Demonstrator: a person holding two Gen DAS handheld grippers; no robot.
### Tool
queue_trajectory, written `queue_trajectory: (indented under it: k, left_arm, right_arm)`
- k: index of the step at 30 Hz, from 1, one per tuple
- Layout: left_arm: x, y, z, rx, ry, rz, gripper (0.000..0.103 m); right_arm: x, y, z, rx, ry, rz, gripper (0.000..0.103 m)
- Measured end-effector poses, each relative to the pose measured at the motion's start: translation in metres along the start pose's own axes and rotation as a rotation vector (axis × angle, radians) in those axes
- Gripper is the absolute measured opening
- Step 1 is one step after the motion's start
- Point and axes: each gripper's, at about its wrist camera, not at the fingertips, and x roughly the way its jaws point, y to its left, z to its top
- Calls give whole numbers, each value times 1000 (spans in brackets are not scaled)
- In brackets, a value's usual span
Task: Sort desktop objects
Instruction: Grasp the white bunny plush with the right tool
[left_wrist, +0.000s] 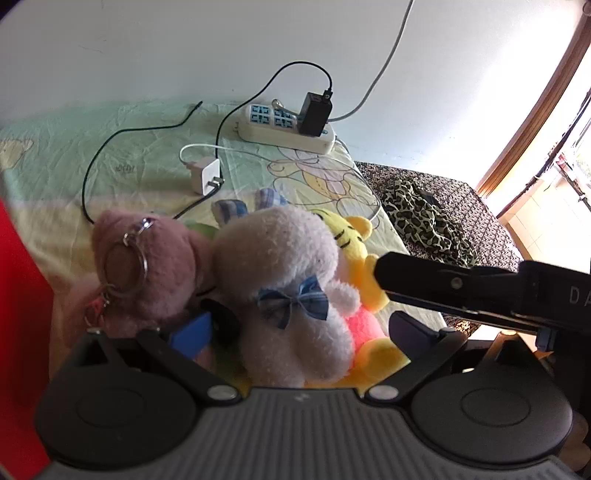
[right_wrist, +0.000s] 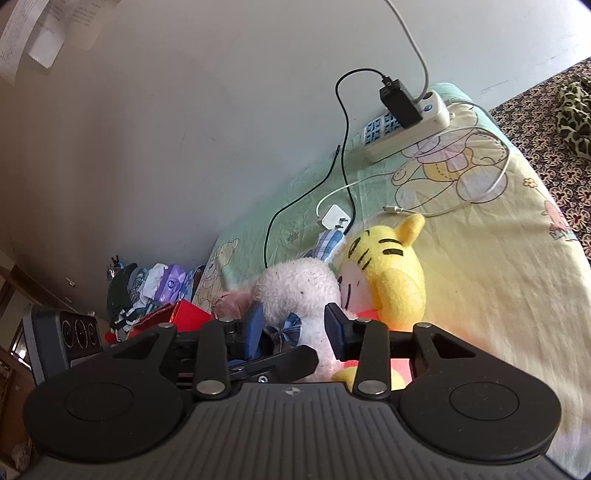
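Observation:
Three soft toys lie huddled on the cartoon-print sheet (left_wrist: 147, 147): a pink plush (left_wrist: 155, 273) with a key ring, a white plush (left_wrist: 288, 266) with a blue bow, and a yellow tiger plush (left_wrist: 354, 236). My left gripper (left_wrist: 301, 330) is open, its fingers wide on either side of the white plush's body. In the right wrist view my right gripper (right_wrist: 294, 328) is shut on the white plush (right_wrist: 295, 284), beside the bow. The tiger plush (right_wrist: 391, 266) lies just right of it. A finger (left_wrist: 443, 284) of the right gripper reaches in from the right.
A power strip (left_wrist: 284, 125) with a black adapter (left_wrist: 314, 114) sits by the wall. A white charger (left_wrist: 207, 175) and loose cables lie behind the toys. A red box (right_wrist: 188, 314) and a pile of clutter (right_wrist: 147, 288) are to the left. Leopard-print cloth (left_wrist: 424, 214) lies beyond the sheet's right edge.

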Motion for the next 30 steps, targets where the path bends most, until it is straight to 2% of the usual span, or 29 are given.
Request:
queue_trajectory:
  k: [2,8,15,17,22,26,30]
  left_arm:
    - [8,-1,2,20,8,6,100]
    - [23,4,5,44,10,12,99]
    - [29,1,6,87,-13,41,97]
    - [30,2,6,98,-15,47,96]
    - [27,3,6,88,-14,30,95]
    - [18,1,4,60,-14,5,93]
    - [3,-11,0,85,-36,-11,91]
  right_arm:
    - [10,0,0,-28,11,-7,50]
    - [30,-5,3,-78,18,-32,53]
    - [50,-20,5,-9,72,37,54]
    - [54,-25,4,43,91,61,53]
    - [51,-14,3,-48,90,56,47]
    - [42,-10,3,-72,82,57,44]
    - [25,-1,0,-91,67,44,44]
